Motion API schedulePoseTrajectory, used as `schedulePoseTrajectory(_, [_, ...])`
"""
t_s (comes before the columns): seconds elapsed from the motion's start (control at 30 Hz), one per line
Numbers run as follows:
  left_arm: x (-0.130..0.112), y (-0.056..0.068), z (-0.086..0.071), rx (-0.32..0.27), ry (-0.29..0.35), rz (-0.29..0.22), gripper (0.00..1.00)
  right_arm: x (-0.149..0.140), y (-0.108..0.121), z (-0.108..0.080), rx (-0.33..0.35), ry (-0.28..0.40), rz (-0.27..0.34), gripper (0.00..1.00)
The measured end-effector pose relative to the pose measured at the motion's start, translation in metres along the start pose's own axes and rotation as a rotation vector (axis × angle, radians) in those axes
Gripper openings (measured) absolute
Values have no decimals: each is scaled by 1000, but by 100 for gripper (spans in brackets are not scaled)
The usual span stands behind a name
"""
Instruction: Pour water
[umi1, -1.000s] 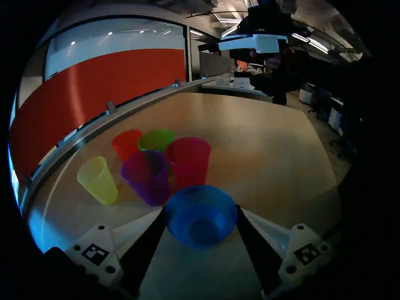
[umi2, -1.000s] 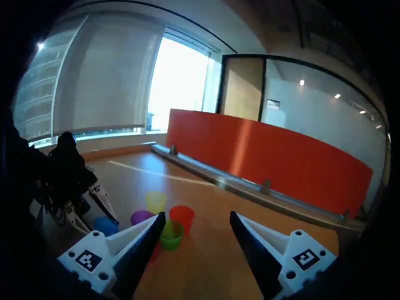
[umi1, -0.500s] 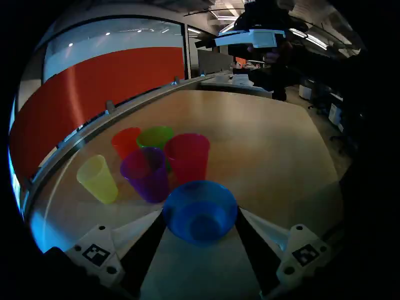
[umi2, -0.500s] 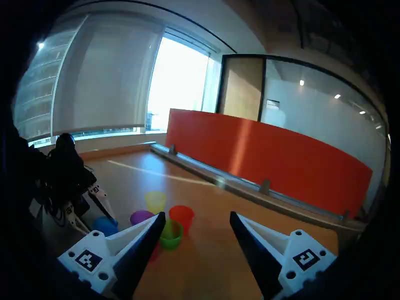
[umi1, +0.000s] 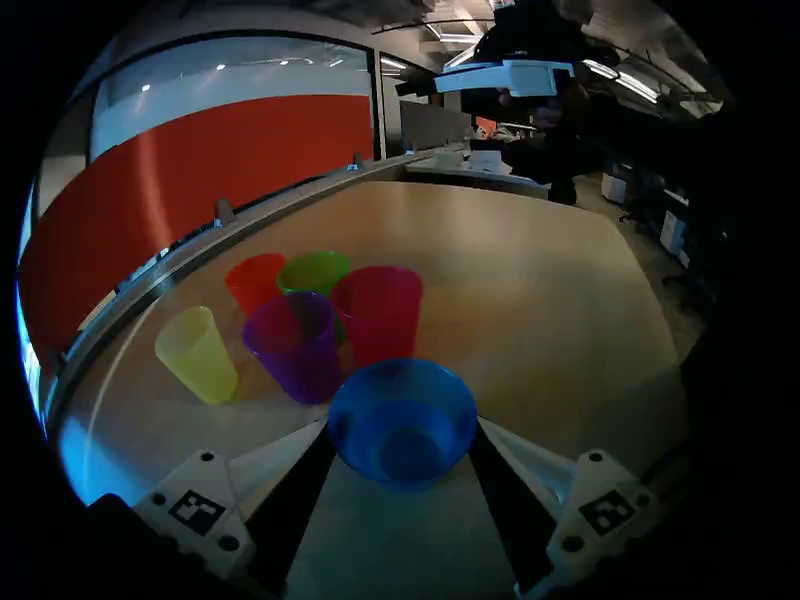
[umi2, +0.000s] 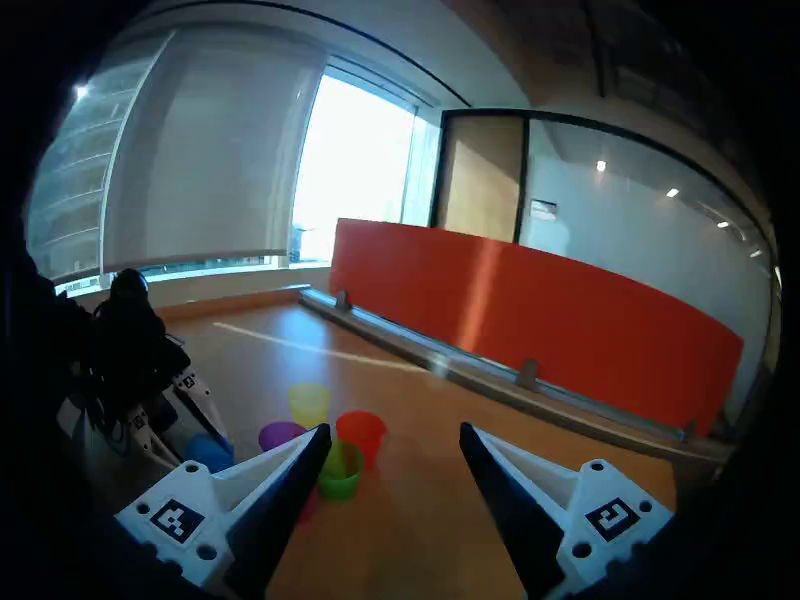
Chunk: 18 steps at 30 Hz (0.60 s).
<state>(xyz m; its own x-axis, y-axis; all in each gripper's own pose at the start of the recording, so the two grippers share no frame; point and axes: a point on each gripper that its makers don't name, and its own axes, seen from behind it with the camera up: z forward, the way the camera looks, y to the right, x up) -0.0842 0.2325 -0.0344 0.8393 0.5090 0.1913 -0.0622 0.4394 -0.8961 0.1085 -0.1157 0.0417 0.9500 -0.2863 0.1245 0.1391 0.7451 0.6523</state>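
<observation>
A pale wooden table stretches out in front of me, edged by a long orange wall panel under glass. I hold my left gripper low, tipped slightly down toward the tabletop. Its two fingers press on the sides of the blue cup, which sits upright between them, mouth up. I cannot tell whether there is water in it.

Just beyond it the purple cup and the red cup stand side by side. The green cup and the orange cup are close behind them. The yellow cup stands a little apart to the left.

I hold my right gripper higher and well away from the cluster, roughly level. Its fingers are spread wide and empty. In the right gripper view the cups lie low on the table, and a bright window lights the far wall.
</observation>
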Motion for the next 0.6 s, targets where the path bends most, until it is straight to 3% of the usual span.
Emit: schedulePoseTrajectory(0.6, [1, 3, 1, -3, 34, -37, 85, -1, 2, 0, -9, 2, 9, 100])
